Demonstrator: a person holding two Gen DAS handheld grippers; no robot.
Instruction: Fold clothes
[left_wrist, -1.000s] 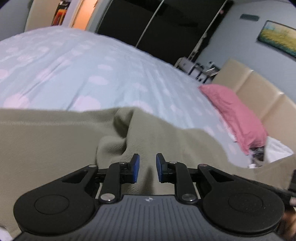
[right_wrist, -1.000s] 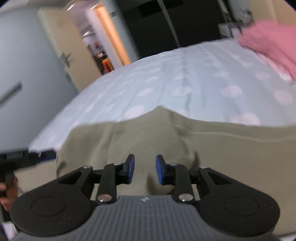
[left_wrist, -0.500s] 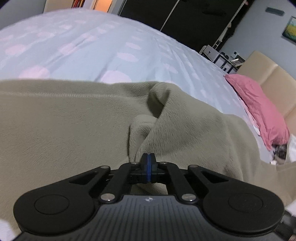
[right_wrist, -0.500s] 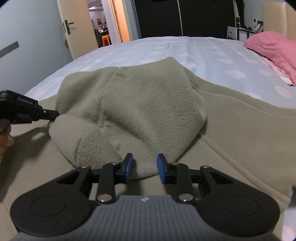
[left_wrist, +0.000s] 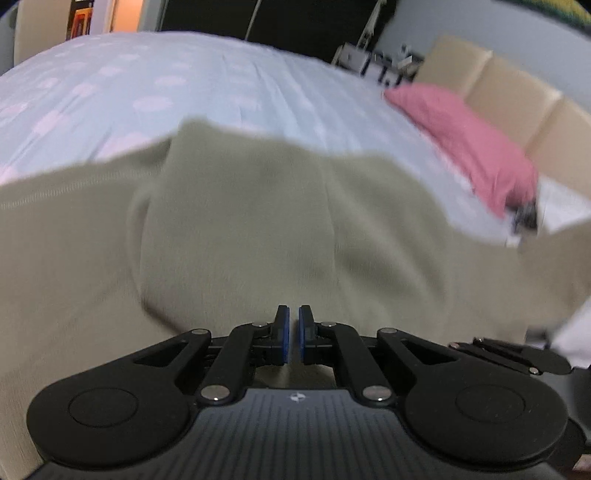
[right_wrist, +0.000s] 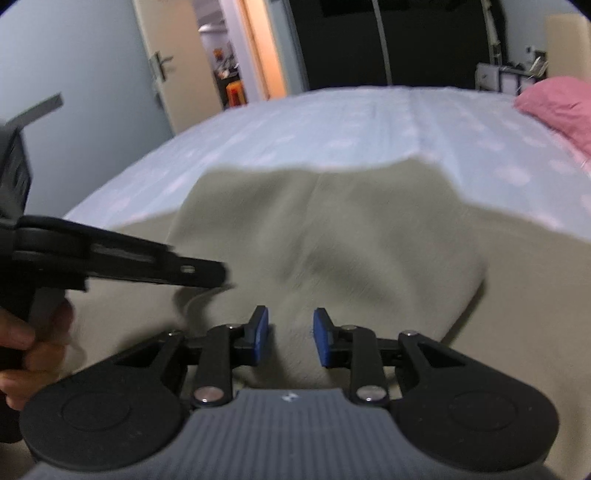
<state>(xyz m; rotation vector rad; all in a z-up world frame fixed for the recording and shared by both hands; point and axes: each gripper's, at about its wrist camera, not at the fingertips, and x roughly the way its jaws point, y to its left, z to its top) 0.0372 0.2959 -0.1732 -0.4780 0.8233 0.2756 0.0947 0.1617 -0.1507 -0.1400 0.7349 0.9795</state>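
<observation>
The olive fleece garment (left_wrist: 258, 229) lies on the bed (left_wrist: 207, 85), on the light blue spotted sheet, with a raised fold at its middle. The left hand-held gripper (left_wrist: 291, 334) hovers over this fold, its blue pads almost together, a narrow gap between them and no cloth inside. The right hand-held gripper (right_wrist: 290, 338) is wide apart above the same garment. A pink pillow (left_wrist: 469, 144) lies beyond the garment, near the headboard (left_wrist: 517, 107).
</observation>
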